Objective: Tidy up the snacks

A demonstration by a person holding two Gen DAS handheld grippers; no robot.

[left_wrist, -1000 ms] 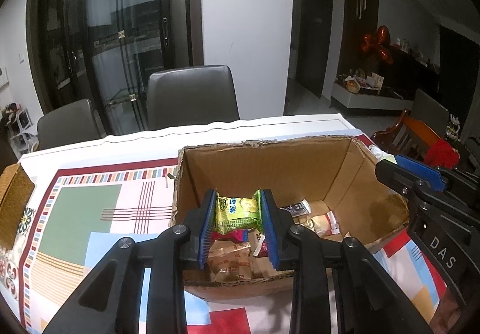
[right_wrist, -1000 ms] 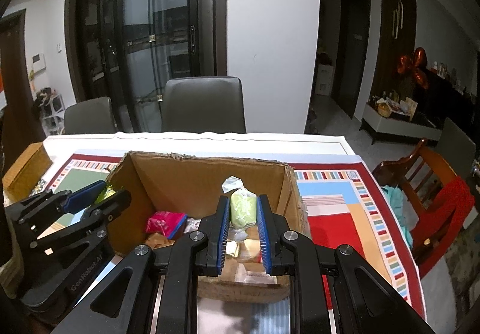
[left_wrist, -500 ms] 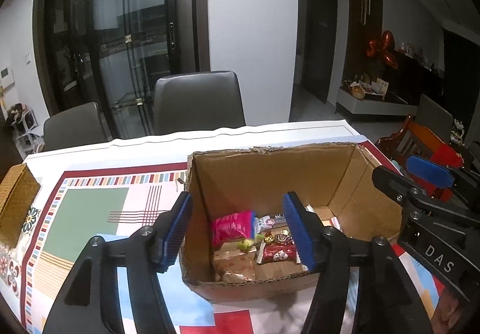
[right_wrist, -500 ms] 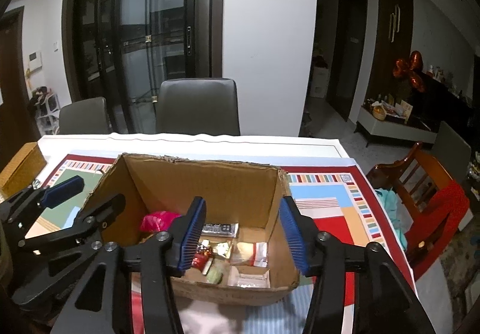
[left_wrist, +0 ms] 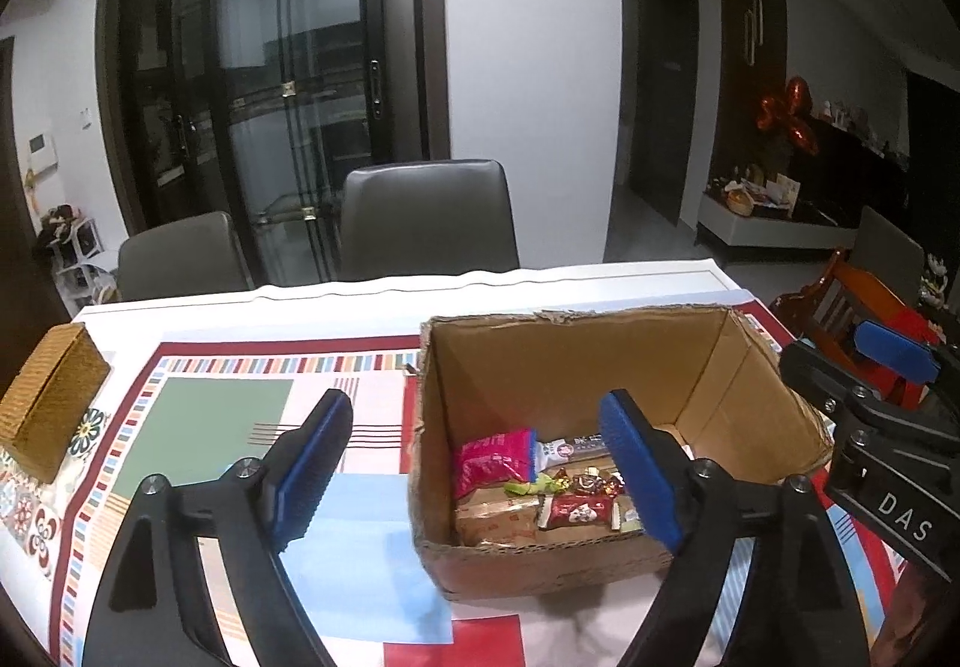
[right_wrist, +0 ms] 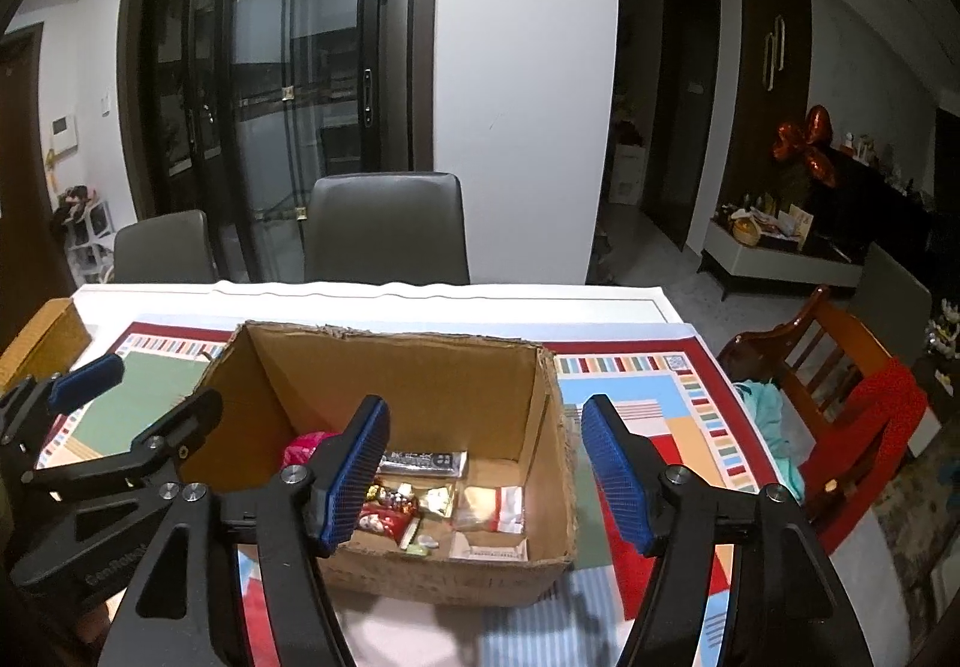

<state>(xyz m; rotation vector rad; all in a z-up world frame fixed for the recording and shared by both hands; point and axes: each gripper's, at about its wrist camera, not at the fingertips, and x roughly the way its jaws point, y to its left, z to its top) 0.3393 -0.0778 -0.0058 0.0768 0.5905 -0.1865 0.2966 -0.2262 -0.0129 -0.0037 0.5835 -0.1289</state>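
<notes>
An open cardboard box (left_wrist: 570, 367) (right_wrist: 390, 379) stands on the table and holds several snacks. Among them are a pink packet (left_wrist: 492, 460), a small green-yellow packet (left_wrist: 531, 486), a red candy (left_wrist: 579, 511) and a clear packet (right_wrist: 489, 508). My left gripper (left_wrist: 477, 469) hovers over the box's near left corner. Its jaws are opening, and nothing is gripped between them. My right gripper (right_wrist: 486, 475) hovers over the box's right half. Its jaws are also opening and grip nothing. Each gripper shows at the edge of the other's view.
A patterned tablecloth (left_wrist: 210, 415) covers the table. A woven box (left_wrist: 51, 403) sits at its left edge. Grey chairs (left_wrist: 426, 223) stand behind the table. A wooden chair with red cloth (right_wrist: 840, 385) stands to the right.
Both grippers opened wide. The green-yellow packet left my left gripper and a pale green snack left my right gripper; both now lie in the box.
</notes>
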